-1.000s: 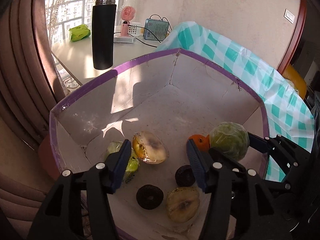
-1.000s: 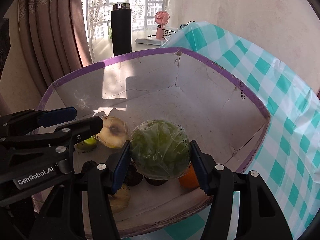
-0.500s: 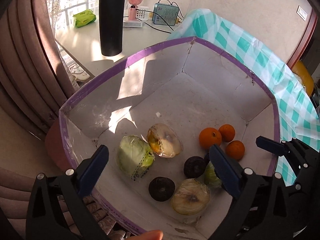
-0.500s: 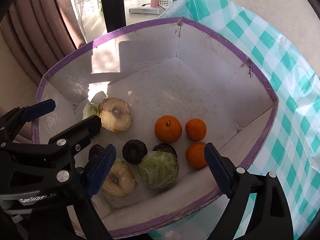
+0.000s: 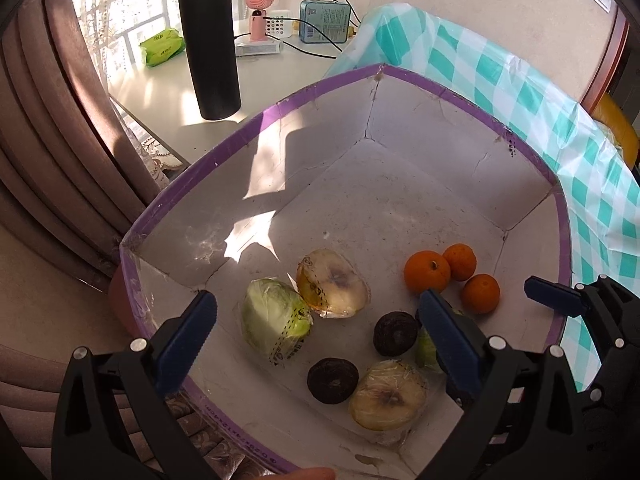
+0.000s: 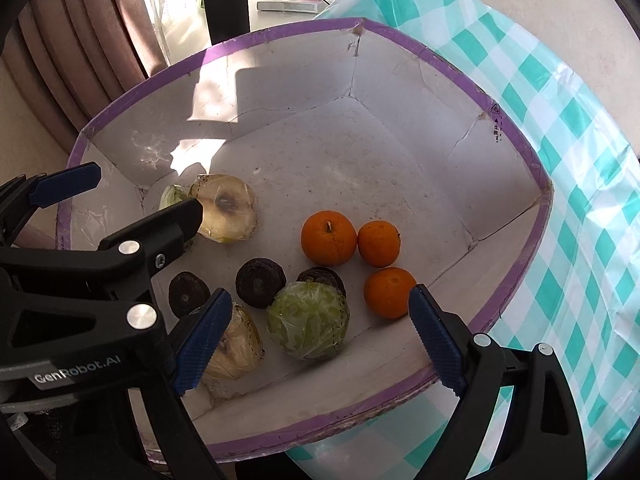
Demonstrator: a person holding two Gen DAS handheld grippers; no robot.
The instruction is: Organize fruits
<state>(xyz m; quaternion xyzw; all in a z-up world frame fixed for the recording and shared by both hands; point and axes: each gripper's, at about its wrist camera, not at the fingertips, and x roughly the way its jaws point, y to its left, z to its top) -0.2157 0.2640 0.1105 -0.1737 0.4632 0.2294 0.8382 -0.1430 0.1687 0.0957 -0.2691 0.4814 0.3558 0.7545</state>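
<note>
A white box with a purple rim (image 5: 440, 89) (image 6: 512, 120) holds the fruit. Inside lie three oranges (image 5: 426, 271) (image 6: 329, 237), three dark round fruits (image 5: 395, 333) (image 6: 260, 282), two wrapped yellowish fruits (image 5: 333, 289) (image 6: 226, 213), and wrapped green ones (image 5: 275, 317) (image 6: 307, 321). My left gripper (image 5: 316, 344) is open and empty above the box's near side. My right gripper (image 6: 320, 336) is open and empty above the wrapped green fruit near the front wall. Each gripper shows in the other's view.
The box stands on a teal checked tablecloth (image 6: 568, 128). Behind it, a white desk (image 5: 160, 88) carries a tall black flask (image 5: 209, 44), a pink fan (image 5: 260, 4), a blue device (image 5: 325, 21) and a green packet (image 5: 161, 46). Brown curtains (image 5: 48, 128) hang at left.
My right gripper opened and let the wrapped green fruit down into the box, then lifted. My left gripper also opened wide and pulled up and back from the fruit.
</note>
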